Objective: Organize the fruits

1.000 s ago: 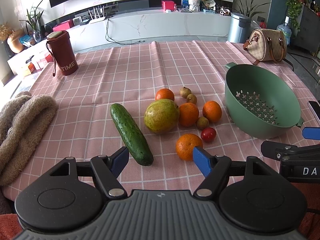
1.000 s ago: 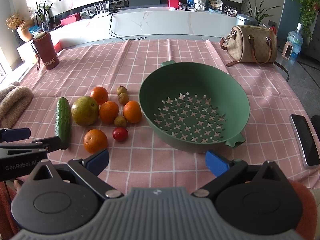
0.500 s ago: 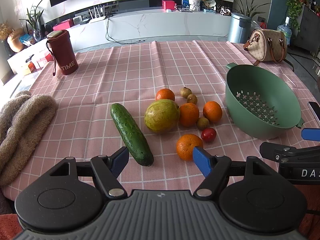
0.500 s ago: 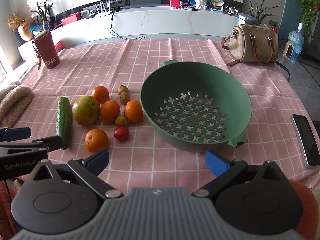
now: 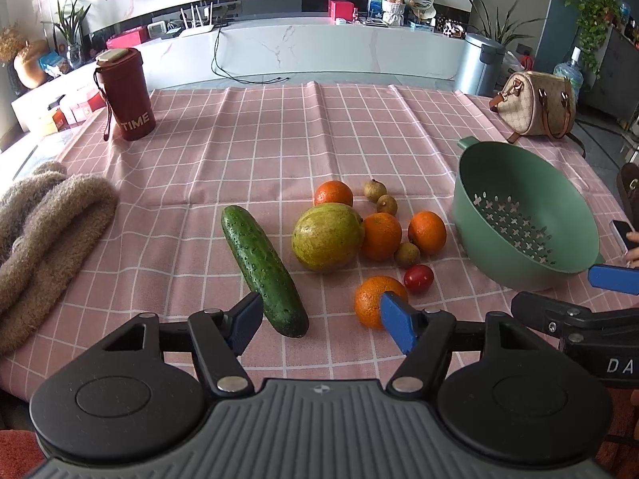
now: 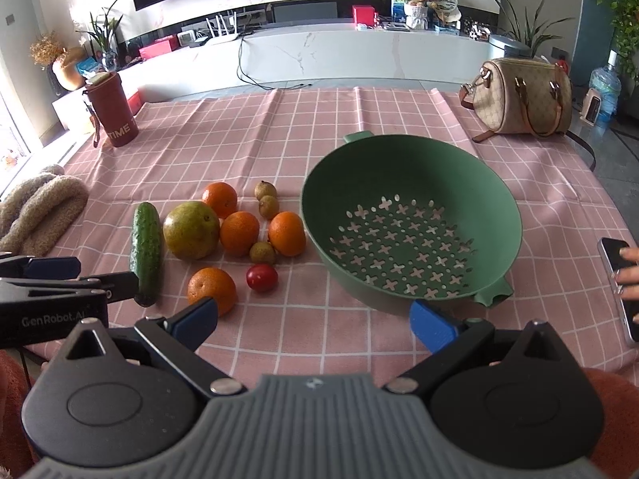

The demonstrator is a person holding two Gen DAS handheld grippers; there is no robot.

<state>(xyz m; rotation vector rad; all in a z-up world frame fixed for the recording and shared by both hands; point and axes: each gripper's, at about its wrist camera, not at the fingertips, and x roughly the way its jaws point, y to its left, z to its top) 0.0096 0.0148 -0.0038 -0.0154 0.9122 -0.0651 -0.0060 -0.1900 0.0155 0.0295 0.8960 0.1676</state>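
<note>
Fruit lies on the pink checked cloth: a cucumber (image 5: 261, 269), a large green-yellow fruit (image 5: 326, 236), several oranges with the nearest one (image 5: 375, 300) at the front, a cherry tomato (image 5: 418, 278) and small brown fruits (image 5: 406, 254). An empty green colander (image 5: 523, 215) stands to their right; it also shows in the right wrist view (image 6: 411, 223). My left gripper (image 5: 321, 325) is open and empty, just short of the cucumber's near end and the nearest orange. My right gripper (image 6: 313, 321) is open and empty in front of the colander.
A red TIME tumbler (image 5: 127, 94) stands at the back left. A fuzzy beige cloth (image 5: 44, 231) lies on the left edge. A handbag (image 6: 519, 97) sits at the back right. A phone (image 6: 621, 285) with a hand on it lies at the right edge.
Both grippers have crept slightly forward toward the table. A hand has come onto the phone at the right edge. The fruit and colander have not moved.
</note>
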